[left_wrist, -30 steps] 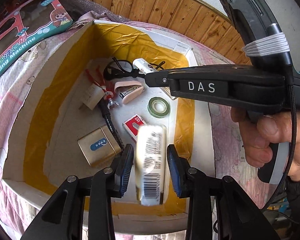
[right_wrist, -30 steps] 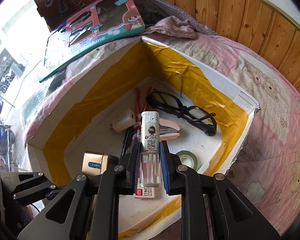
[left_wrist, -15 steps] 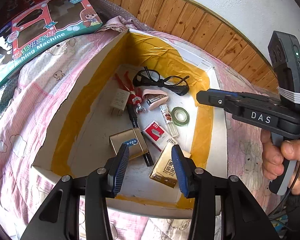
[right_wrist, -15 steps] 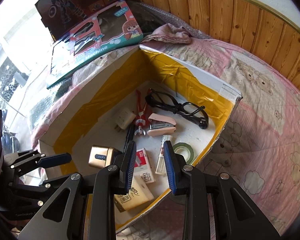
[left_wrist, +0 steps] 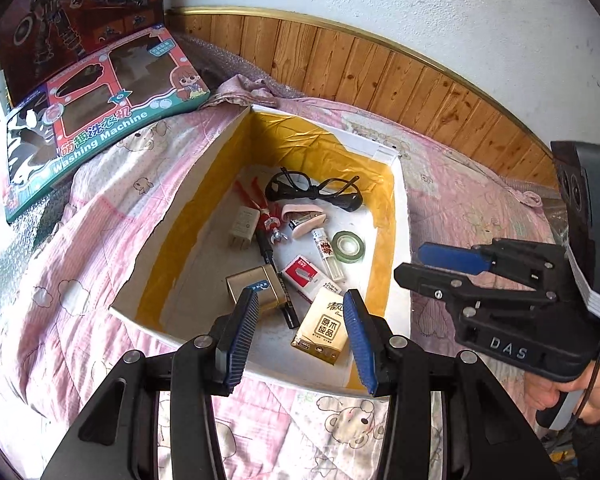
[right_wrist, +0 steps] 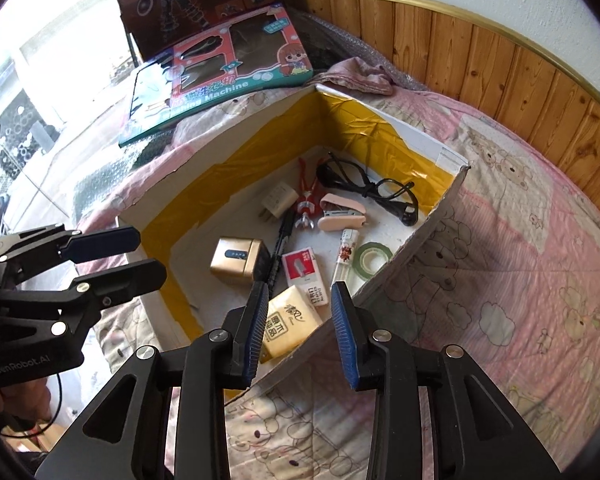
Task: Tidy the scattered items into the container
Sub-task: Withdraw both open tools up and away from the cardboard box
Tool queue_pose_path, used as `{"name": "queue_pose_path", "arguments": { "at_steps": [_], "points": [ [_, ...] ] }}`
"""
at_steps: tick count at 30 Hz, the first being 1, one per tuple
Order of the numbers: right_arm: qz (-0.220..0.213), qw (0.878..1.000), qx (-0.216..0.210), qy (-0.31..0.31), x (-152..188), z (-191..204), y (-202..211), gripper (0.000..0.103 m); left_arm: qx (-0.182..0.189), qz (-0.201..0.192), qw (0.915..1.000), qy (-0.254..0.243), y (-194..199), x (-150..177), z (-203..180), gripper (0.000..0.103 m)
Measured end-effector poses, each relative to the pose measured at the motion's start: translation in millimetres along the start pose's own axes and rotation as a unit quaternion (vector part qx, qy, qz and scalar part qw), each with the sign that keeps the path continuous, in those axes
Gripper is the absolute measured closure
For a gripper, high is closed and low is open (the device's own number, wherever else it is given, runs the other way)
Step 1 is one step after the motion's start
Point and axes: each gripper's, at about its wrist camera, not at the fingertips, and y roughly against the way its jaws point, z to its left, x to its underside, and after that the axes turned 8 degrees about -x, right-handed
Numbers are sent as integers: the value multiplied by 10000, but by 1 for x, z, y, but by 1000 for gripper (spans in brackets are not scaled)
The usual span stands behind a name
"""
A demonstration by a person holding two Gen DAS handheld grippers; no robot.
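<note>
The container [left_wrist: 204,216] was a shallow white box with ragged cut walls, lined inside with wide yellow tape, and it sat on a bed covered by a pink quilt [left_wrist: 112,200] printed with bears. All the small items lay on its white floor. At the far end were black glasses [left_wrist: 312,192]; just in front of them lay red pliers [left_wrist: 260,208], a white charger plug [left_wrist: 242,228] and a pink stapler [left_wrist: 306,220], close together. Nearer the middle a clear lighter [left_wrist: 328,254] lay beside a green tape roll [left_wrist: 349,246], with a red-and-white staple box [left_wrist: 306,278] next to them. A black pen [left_wrist: 276,276] ran lengthwise between the staple box and a gold tin [left_wrist: 256,286]. A tan tissue pack [left_wrist: 322,326] lay nearest the front wall.

The left gripper [left_wrist: 300,328] hovered above the box's near edge with its jaws released and nothing between the blue pads. The right gripper [right_wrist: 300,328] hung over the box's near corner, jaws likewise spread and empty; in the left wrist view it appeared off to the right side of the box, held by a hand [left_wrist: 572,396].

Beyond the box, a toy washing-machine package [left_wrist: 100,120] and a dark robot toy box [left_wrist: 76,12] rested against the wall, beside wooden panelling [left_wrist: 380,64].
</note>
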Motion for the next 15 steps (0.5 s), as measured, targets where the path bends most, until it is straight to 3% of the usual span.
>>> {"name": "queue_pose_path", "arguments": {
  "at_steps": [7, 11, 15],
  "points": [
    [-87, 9993, 306, 175, 28, 28, 19, 60, 16, -208, 9997, -114, 30, 12, -12, 57],
    [-104, 9978, 621, 201, 43, 43, 26, 59, 27, -312, 9994, -142, 46, 22, -15, 56],
    [24, 9980, 637, 19, 55, 50, 28, 60, 53, -436, 9989, -142, 64, 33, -17, 56]
  ]
}}
